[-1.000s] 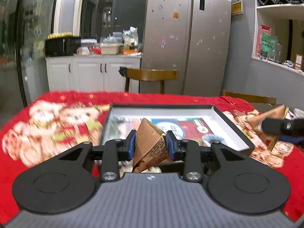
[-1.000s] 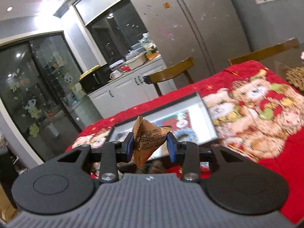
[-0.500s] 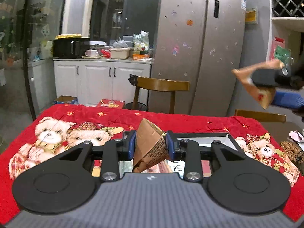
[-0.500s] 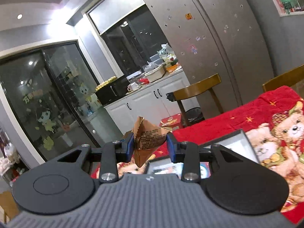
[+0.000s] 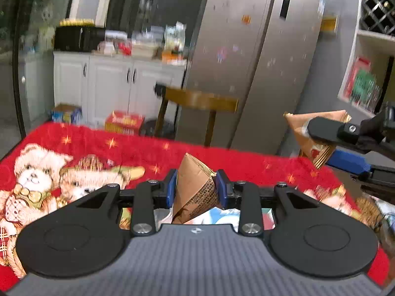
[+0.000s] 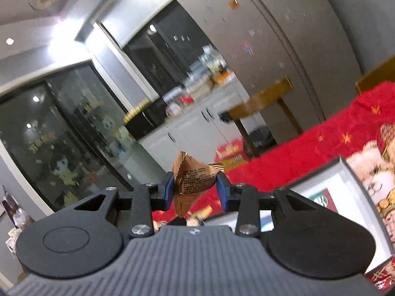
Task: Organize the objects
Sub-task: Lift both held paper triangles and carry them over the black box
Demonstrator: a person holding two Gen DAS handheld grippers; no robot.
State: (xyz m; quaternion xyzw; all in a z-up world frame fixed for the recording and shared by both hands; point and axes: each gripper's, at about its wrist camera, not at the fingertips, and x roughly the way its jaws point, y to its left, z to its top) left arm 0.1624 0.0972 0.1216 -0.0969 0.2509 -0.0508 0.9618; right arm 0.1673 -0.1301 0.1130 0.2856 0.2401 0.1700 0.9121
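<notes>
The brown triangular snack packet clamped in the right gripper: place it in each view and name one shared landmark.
Left wrist view: the brown triangular snack packet sits at the right edge, above the red bear-print tablecloth, in the right gripper.
Right wrist view: centre, between the blue pads.
Shared landmark: the wooden chair before the steel fridge.

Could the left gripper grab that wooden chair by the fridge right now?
Probably not. The left gripper is already shut on a brown packet, so its jaws are full, and the chair stands beyond the far edge of the red-clothed table, well ahead of the fingers.
</notes>
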